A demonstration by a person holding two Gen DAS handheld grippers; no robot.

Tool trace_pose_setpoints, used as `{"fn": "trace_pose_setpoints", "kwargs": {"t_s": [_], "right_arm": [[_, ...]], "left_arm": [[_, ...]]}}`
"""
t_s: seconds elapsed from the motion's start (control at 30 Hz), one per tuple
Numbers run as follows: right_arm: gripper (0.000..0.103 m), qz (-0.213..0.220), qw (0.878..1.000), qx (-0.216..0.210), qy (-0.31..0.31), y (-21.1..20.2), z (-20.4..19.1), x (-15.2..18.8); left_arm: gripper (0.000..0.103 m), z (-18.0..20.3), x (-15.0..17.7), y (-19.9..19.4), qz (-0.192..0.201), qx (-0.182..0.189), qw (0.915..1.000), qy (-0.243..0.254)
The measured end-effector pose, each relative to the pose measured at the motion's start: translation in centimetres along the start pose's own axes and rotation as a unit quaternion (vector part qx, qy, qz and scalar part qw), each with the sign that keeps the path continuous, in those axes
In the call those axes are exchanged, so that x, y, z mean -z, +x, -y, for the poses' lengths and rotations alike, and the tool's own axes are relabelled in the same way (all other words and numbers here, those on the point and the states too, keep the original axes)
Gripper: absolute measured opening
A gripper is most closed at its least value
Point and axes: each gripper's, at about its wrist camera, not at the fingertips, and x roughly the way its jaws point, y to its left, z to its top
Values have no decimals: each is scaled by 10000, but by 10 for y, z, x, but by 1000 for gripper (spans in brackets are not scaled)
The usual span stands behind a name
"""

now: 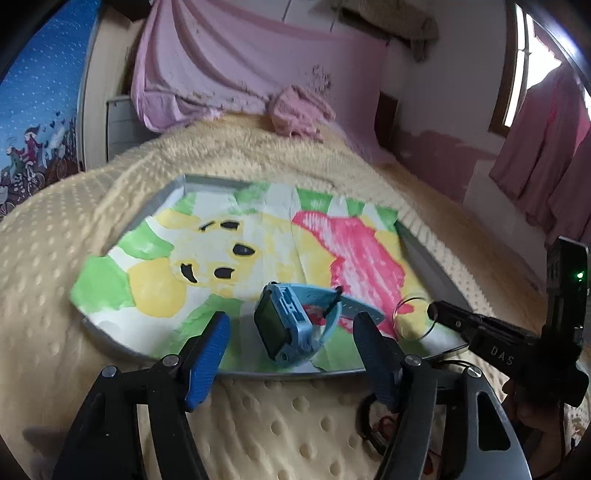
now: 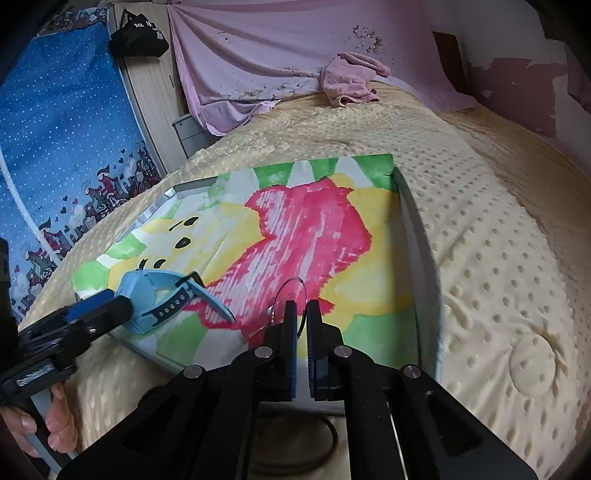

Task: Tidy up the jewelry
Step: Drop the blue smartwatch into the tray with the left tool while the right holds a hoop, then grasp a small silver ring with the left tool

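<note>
The right tool [image 2: 302, 306] pinches a thin wire hoop [image 2: 291, 286] over the tray [image 2: 415, 229] on the bed; the left tool [image 1: 291, 325], spread wide, straddles the blue smartwatch [image 1: 288, 325]. Likely next: setting the hoop down gently.

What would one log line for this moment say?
left gripper: open around blue watch | right gripper: shut on wire hoop | tray: on bed

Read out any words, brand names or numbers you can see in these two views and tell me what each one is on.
"DAS" in pale letters on the black body of the right gripper, seen from the left wrist camera.
White lettering on the black bag hanging by the cupboard: too small and blurred to read.
The blue rectangular smartwatch has a dark screen; no text shows.
</note>
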Motion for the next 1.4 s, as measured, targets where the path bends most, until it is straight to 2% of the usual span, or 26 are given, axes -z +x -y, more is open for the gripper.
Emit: {"fn": "trace_pose_setpoints", "kwargs": {"t_s": [0.07, 0.1, 0.13, 0.17, 0.27, 0.33, 0.37, 0.43, 0.57, 0.63, 0.9, 1.1, 1.23, 1.4], "right_arm": [[16, 112, 9999, 23, 0, -9, 3, 4], [24, 216, 9998, 20, 4, -16, 4, 6], [33, 334, 9994, 20, 5, -23, 4, 8], [36, 470, 9989, 19, -5, -31, 4, 11], [42, 824, 9966, -10, -70, -54, 3, 18], [55, 1116, 9937, -2, -127, -73, 1, 25], [58, 1257, 9919, -2, -155, -82, 0, 29], [70, 1473, 9889, -1, -198, -99, -2, 35], [82, 1838, 9822, -11, -377, -132, -8, 49], [92, 1978, 9790, -42, -482, -148, -11, 56], [95, 2126, 9745, -10, -717, -187, -18, 80], [95, 2223, 9713, 115, -840, -204, -21, 103], [95, 2135, 9720, 166, -973, -206, -18, 114], [95, 1832, 9775, 165, -1035, -195, -14, 121]], "left_arm": [[67, 1, 2, -6, 57, 23, 10000, 30], [67, 3, 4, -10, 113, 24, 9999, 56], [72, 5, 7, -15, 177, 31, 9998, 95], [79, 6, 8, -21, 253, 23, 9996, 135], [87, 8, 14, -39, 544, -11, 9983, 212], [94, 9, 19, -50, 666, 21, 9976, 208], [98, 8, 21, -57, 749, 24, 9970, 176], [101, 7, 26, -69, 953, 13, 9954, 126], [103, 6, 39, -95, 1311, 12, 9912, 162], [103, 6, 45, -106, 1430, 8, 9895, 196], [103, 4, 72, -137, 1700, 14, 9851, 264], [103, 4, 89, -149, 1734, -22, 9843, 335], [103, 5, 97, -150, 1577, 30, 9864, 453], [103, 6, 104, -140, 1192, 115, 9910, 598]]}}
